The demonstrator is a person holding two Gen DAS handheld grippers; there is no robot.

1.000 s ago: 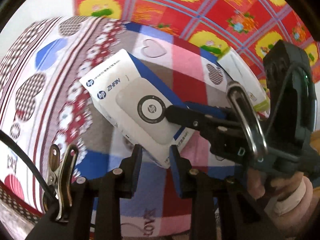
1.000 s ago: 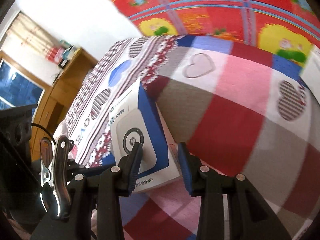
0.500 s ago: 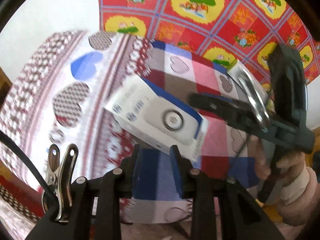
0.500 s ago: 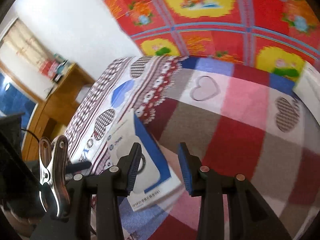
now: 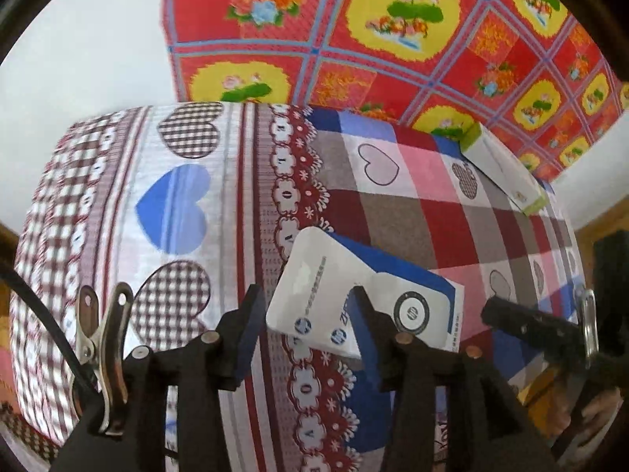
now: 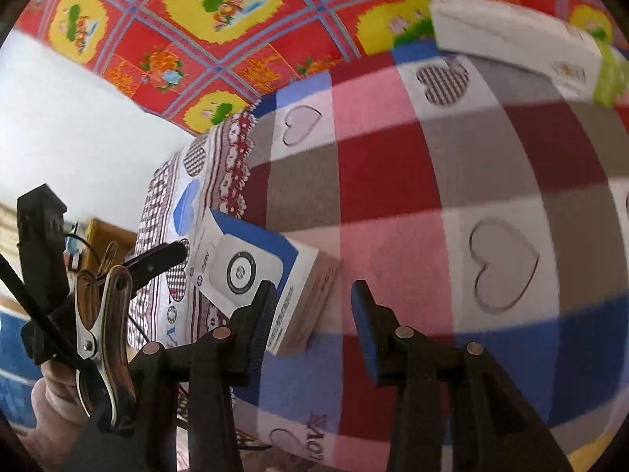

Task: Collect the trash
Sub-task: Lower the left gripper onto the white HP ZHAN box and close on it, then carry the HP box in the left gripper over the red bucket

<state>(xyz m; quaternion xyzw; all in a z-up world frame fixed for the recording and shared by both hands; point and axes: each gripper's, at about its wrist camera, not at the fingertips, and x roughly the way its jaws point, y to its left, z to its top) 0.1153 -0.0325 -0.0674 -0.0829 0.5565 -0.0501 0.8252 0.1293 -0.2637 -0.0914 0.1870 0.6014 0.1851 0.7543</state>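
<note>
Left tongs [image 5: 304, 316]: the jaws stand apart and are opening. The near left corner of the white and blue box [image 5: 365, 306] shows in the gap between the blue pads [image 5: 247, 334]. The right pad overlaps the box face in the left wrist view; contact cannot be told, and no pad presses on the box.

Right tongs [image 6: 312, 314]: the jaws stand apart and are opening slightly. Only the bedspread [image 6: 432, 196] shows between the pads. The left pad [image 6: 261, 326] lies just beside the near right edge of the box [image 6: 255, 267]; contact cannot be told. In the left wrist view the right tongs [image 5: 523, 322] appear at the right, close to the box. In the right wrist view the left tongs [image 6: 157, 257] point at the box from the left.

Box: it lies flat on the bedspread [image 5: 393, 212], near the front edge, between the two tongs. Markings: two round blue "hp" logos and a ring emblem with "hp" at its centre. Other print on the face and on the side is too blurred to read.

Second box [image 5: 507, 169]: white with a green end, at the far right of the bed, well apart from both tongs. Its print cannot be read.

Bedspread: hearts and checks, with partly legible lettering "LOVE" at the near edge.

Behind the bed hangs a red and yellow flowered cloth [image 5: 393, 39].
</note>
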